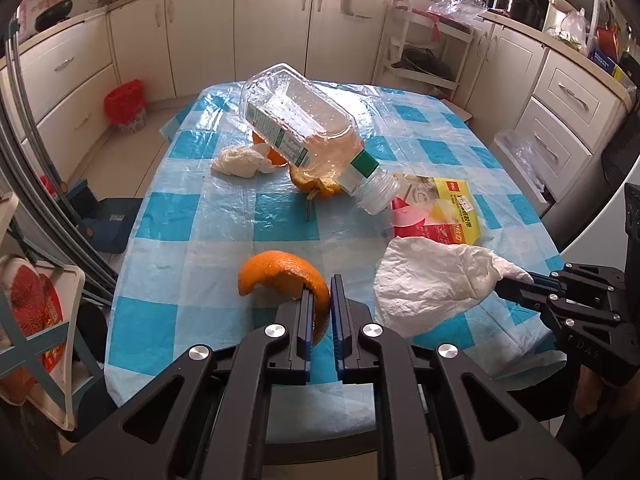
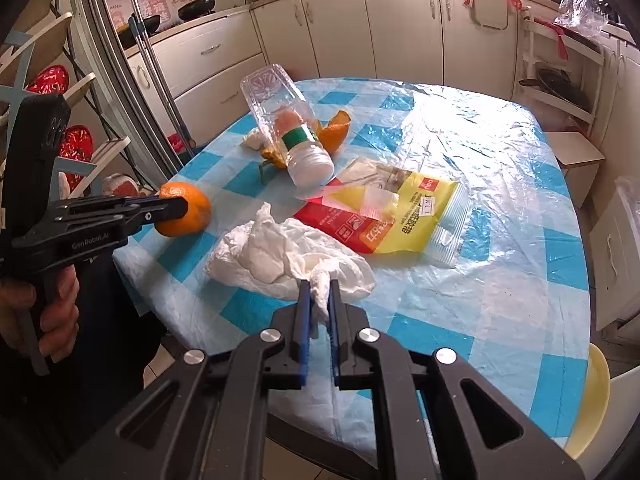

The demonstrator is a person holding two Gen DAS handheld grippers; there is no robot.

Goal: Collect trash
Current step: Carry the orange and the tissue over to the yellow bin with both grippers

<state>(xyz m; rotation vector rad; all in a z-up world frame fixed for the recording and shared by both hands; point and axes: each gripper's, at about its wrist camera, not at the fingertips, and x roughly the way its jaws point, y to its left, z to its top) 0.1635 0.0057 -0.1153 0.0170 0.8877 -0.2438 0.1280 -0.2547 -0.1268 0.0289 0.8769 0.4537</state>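
Left gripper clamps peel, right gripper pinches tissue, both near table edge, likely lifting for bin; bottle waits far.

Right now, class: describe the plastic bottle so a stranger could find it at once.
Start at the blue-and-white checked table. Near its middle, over orange peels, a clear plastic bottle lies tilted. Unlike the crumpled tissues and the yellow packet, it is see-through with a green band.
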